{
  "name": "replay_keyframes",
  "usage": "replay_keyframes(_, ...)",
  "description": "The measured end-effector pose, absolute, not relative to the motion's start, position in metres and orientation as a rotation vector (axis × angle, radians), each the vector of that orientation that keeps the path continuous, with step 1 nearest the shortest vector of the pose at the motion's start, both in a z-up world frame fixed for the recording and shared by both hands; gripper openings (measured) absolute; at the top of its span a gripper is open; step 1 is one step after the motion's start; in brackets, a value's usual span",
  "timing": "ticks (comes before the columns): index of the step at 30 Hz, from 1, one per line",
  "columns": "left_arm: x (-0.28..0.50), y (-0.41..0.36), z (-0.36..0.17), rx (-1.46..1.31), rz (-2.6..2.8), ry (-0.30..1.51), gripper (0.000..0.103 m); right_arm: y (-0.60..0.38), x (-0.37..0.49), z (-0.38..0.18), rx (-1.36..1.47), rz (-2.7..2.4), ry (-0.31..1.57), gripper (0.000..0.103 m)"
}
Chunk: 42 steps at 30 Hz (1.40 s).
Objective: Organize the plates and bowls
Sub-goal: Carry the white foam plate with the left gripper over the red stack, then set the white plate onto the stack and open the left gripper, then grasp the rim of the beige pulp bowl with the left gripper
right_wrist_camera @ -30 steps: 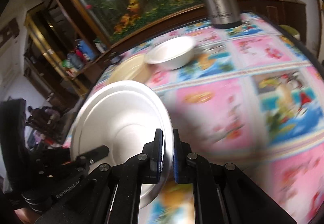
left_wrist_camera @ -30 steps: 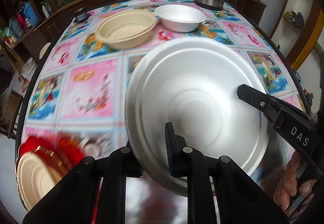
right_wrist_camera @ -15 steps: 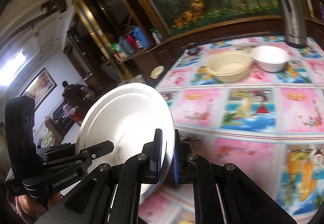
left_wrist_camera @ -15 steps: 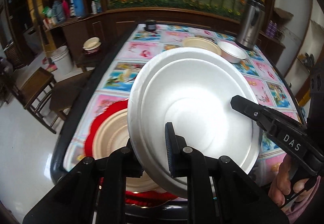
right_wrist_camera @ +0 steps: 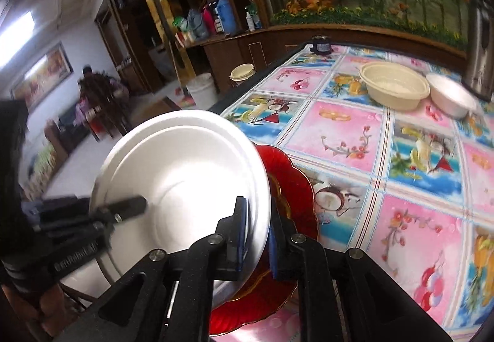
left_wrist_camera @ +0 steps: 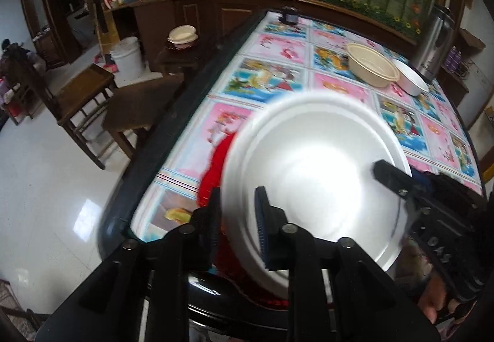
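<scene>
A white foam plate [left_wrist_camera: 315,175] [right_wrist_camera: 185,175] hangs tilted over a red scalloped plate [right_wrist_camera: 293,184] [left_wrist_camera: 216,162] at the table's near left corner. My left gripper [left_wrist_camera: 237,212] straddles its near rim. Its jaws are opening, and a gap shows beside the rim. My right gripper [right_wrist_camera: 257,227] straddles the opposite rim. Its jaws are opening too, with the pads still close to the rim. One of the right gripper's fingers [left_wrist_camera: 389,175] shows across the plate in the left wrist view. A left finger [right_wrist_camera: 129,206] shows in the right wrist view. What lies on the red plate is hidden.
A cream bowl [left_wrist_camera: 372,68] [right_wrist_camera: 395,85] and a white bowl [left_wrist_camera: 410,81] [right_wrist_camera: 450,96] stand far back beside a steel flask [left_wrist_camera: 432,39]. The dark table edge [left_wrist_camera: 173,122] runs close on the left. Beyond it are wooden chairs [left_wrist_camera: 83,91] and a white bucket [left_wrist_camera: 126,61].
Both grippers carried the white plate leftward across the table to the corner above the red plate. Both pairs of jaws have widened around its rim, the left more than the right.
</scene>
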<state>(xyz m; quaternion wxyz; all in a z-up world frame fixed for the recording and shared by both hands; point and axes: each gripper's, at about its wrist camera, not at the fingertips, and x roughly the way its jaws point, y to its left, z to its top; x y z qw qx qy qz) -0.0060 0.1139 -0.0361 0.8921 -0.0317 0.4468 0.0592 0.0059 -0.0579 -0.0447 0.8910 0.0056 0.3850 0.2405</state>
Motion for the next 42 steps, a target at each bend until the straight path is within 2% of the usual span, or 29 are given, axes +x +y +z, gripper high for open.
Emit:
replay_keyframes(1,-0.008,0.118,-0.031,-0.055,0.154,0.898,0.045,-0.060,0.006,-0.042,-0.001,0.501,0.781,0.023)
replay_keyframes(2,-0.011,0.124,-0.026,-0.048,0.179,0.869,0.053,-0.064,0.005,-0.038,-0.003,0.495,0.751,0.035)
replay_keyframes(3,-0.012,0.128,-0.022,-0.044,0.200,0.843,0.064,-0.070,0.006,-0.034,-0.002,0.487,0.725,0.044)
replay_keyframes(4,-0.014,0.133,-0.017,-0.043,0.221,0.817,0.066,-0.079,0.007,-0.029,0.011,0.479,0.691,0.058)
replay_keyframes(5,-0.015,0.137,-0.010,-0.046,0.239,0.791,0.066,-0.087,0.008,-0.025,0.031,0.473,0.666,0.064)
replay_keyframes(10,-0.002,0.130,0.010,-0.075,0.193,0.783,0.069,-0.145,0.033,-0.017,0.078,0.326,0.555,0.064)
replay_keyframes(14,0.026,0.089,0.023,-0.084,0.093,0.829,0.069,-0.207,0.071,-0.032,0.141,0.190,0.567,0.065)
replay_keyframes(15,0.032,0.078,0.026,-0.082,0.065,0.837,0.073,-0.226,0.079,-0.037,0.177,0.161,0.574,0.065)
replay_keyframes(16,0.042,0.066,0.030,-0.080,0.035,0.851,0.076,-0.246,0.088,-0.043,0.221,0.122,0.580,0.065)
replay_keyframes(22,0.132,-0.010,0.042,-0.049,-0.001,0.915,0.076,-0.335,0.113,-0.060,0.394,-0.048,0.589,0.065)
replay_keyframes(27,0.226,-0.055,0.021,-0.058,0.067,1.015,0.076,-0.375,0.117,-0.058,0.443,-0.099,0.579,0.065)
replay_keyframes(33,0.298,-0.072,-0.018,-0.082,0.176,1.084,0.076,-0.404,0.115,-0.058,0.607,-0.074,0.581,0.066)
replay_keyframes(42,0.341,-0.083,-0.065,-0.139,0.207,1.159,0.076,-0.392,0.118,-0.051,0.594,-0.025,0.576,0.066)
